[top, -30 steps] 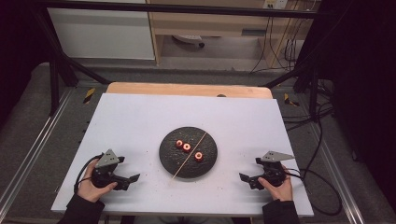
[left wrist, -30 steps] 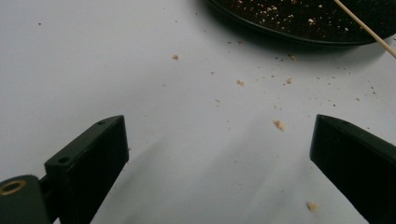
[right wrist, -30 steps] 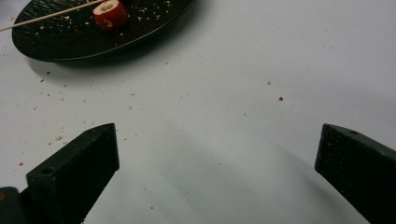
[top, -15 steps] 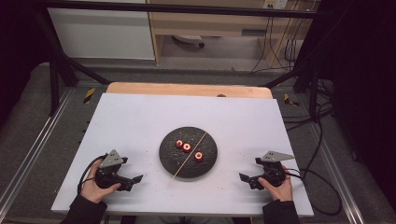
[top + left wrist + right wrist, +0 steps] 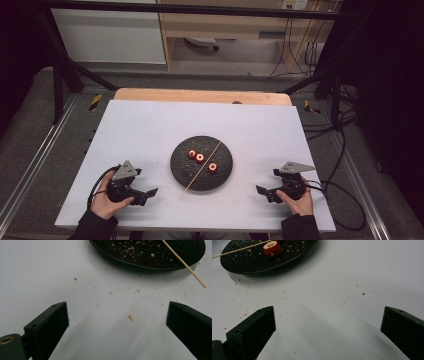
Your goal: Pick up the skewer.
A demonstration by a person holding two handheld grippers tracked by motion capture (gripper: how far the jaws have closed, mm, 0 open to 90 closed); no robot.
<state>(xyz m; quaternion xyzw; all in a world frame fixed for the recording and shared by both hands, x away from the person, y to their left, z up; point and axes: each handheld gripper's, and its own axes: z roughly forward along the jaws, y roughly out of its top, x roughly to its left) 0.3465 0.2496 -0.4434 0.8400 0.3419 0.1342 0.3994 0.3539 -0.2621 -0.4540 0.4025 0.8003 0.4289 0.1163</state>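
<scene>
My left tongs [image 5: 150, 192] rest low on the white surface [image 5: 150, 130], jaws spread wide with nothing between them; in the left gripper view only crumbs lie in the gap. My right tongs [image 5: 261, 190] sit the same way on the other side, jaws wide and empty, pointing inward toward the middle.

Between the two lies the black plate [image 5: 180, 170], roughly centred on the surface and apart from both tongs. On it are three small red rounds with pale centres: two [image 5: 195, 156] touching or nearly so toward my left, one [image 5: 213, 167] alone toward my right. A thin wooden skewer [image 5: 202, 166] lies across the plate, passing between the pair and the single piece.

What the next move turns on, I think, is that skewer's long axis. It runs on a diagonal, from the near-left rim of the plate up to the far-right. Its near end juts past the rim on my left side, and in the left gripper view that tip [image 5: 203, 285] hangs over the bare surface, ahead and to the right of my jaws. So my left tongs are the nearer to a free end of the stick, while the right gripper view puts the lone red piece [image 5: 272, 248] closest to my right tongs, just inside the rim.
</scene>
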